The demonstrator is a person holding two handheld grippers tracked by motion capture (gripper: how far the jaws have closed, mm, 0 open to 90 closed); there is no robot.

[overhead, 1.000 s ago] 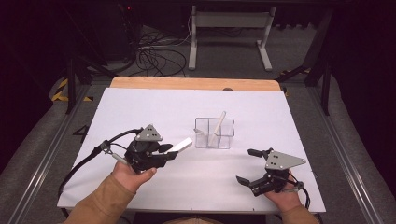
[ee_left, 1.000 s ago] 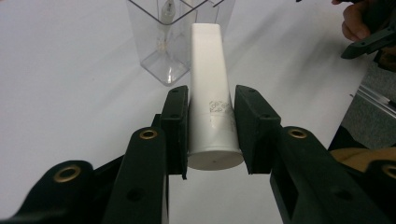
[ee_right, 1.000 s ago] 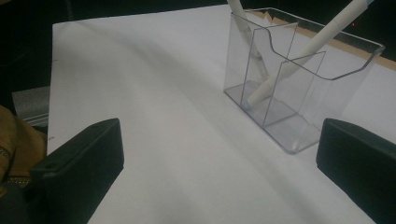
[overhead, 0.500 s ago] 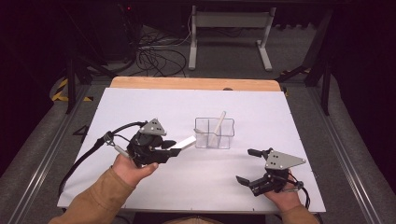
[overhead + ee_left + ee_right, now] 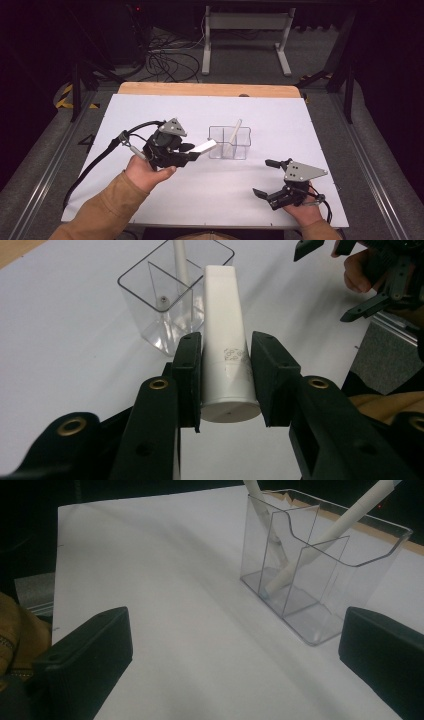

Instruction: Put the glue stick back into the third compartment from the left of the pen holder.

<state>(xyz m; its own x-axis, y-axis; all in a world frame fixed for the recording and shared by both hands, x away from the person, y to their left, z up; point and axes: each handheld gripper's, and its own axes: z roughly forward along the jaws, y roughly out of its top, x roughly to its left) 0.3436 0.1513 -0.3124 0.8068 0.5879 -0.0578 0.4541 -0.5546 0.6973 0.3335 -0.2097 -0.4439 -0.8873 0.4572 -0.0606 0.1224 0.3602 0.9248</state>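
High view: left gripper (image 5: 192, 152) raised above the white table sheet (image 5: 150, 110), clamped on a white tube (image 5: 204, 147) that juts toward the clear divided holder (image 5: 229, 143). Tube tip just short of the holder's left wall, apart from it. One slim white stick (image 5: 233, 136) leaning inside the holder. Right gripper (image 5: 265, 177) low near the front right, well apart from the holder, jaws spread wide, nothing between them. Dark cables (image 5: 165, 57) and a metal stand (image 5: 245, 22) on the floor beyond the table.

Left gripper view: pads pressed on both sides of the tube (image 5: 226, 345); holder (image 5: 165, 300) just behind, stick (image 5: 180, 260) upright in it.

Right gripper view: jaws far apart over bare sheet; holder (image 5: 345, 555) ahead, unobstructed, with leaning stick (image 5: 320, 540).
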